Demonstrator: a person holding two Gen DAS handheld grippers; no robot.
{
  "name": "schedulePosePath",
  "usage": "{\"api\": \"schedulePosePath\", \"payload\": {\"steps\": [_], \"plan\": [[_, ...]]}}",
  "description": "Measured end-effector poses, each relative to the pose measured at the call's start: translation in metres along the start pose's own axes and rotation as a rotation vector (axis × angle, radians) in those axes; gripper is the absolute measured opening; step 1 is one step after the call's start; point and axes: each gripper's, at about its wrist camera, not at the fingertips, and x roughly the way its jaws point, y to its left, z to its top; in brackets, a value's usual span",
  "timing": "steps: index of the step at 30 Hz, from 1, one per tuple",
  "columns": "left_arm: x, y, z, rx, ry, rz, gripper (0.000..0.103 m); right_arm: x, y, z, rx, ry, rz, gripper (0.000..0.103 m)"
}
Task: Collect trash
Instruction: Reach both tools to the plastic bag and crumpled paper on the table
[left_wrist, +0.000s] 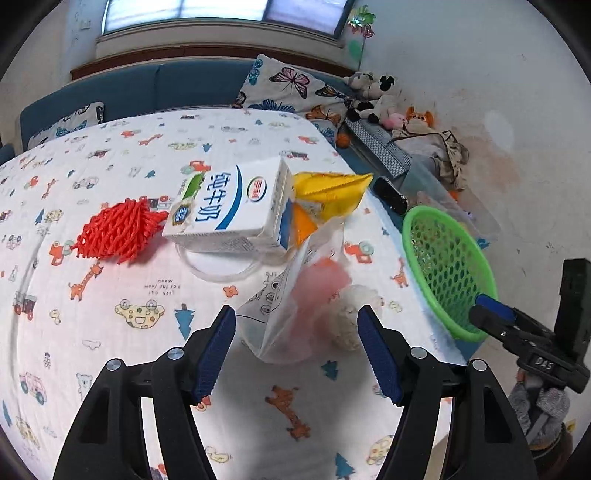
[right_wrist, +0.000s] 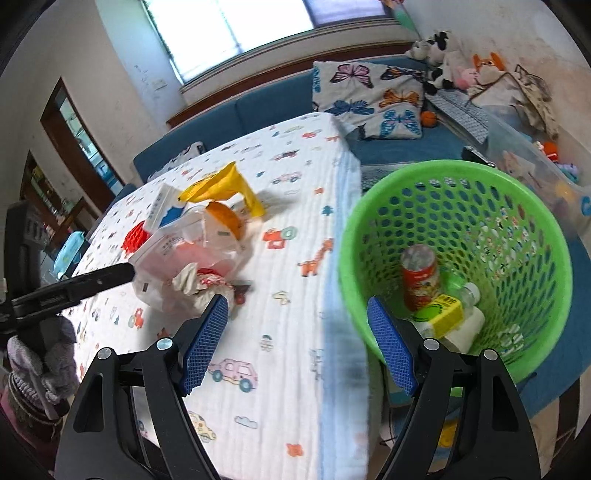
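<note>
Landmark: green mesh basket (right_wrist: 458, 258), seen beside the edge of the table (right_wrist: 288, 387), which is covered by a cartoon-print cloth.
Basket contents: a red-labelled can (right_wrist: 421, 277), a yellow-green carton (right_wrist: 441, 312) and a white bottle (right_wrist: 467, 330) are seen lying at the bottom.
Left gripper (left_wrist: 297, 350): jaws spread wide, nothing pinched; held over the cloth on the table side of the basket, fingers pointed at the trash pile.
Right gripper (right_wrist: 297, 339): jaws spread wide, nothing pinched; one finger is seen in front of the basket's near rim, the other over the cloth.
Clear plastic bag (left_wrist: 295, 306): nearest of the pile to the basket, lying on the cloth with pink and white wrapping inside.
Crumpled paper (left_wrist: 351, 317): touching the bag, on the side toward the basket.
Milk carton (left_wrist: 232, 206): white and blue, tilted, resting on a clear round lid (left_wrist: 218, 264), farther from the basket than the bag.
Yellow wrapper (left_wrist: 332, 194): pressed against the carton's end facing the basket.
Red net (left_wrist: 118, 232): farthest of the pile from the basket, touching the carton.
</note>
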Motion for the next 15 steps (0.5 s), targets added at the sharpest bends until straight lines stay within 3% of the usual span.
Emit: {"api": "schedulePosePath", "payload": {"steps": [7, 10, 15], "plan": [[0.02, 0.004, 0.0, 0.017, 0.006, -0.007, 0.055, 0.008, 0.01, -0.002, -0.024, 0.022, 0.005, 0.078], [0.025, 0.008, 0.0, 0.008, 0.014, -0.036, 0.045, 0.011, 0.013, -0.003, -0.032, 0.032, 0.01, 0.078], [0.026, 0.012, -0.002, 0.004, 0.017, -0.062, 0.017, 0.02, 0.022, -0.003, -0.053, 0.051, 0.022, 0.078]]}}
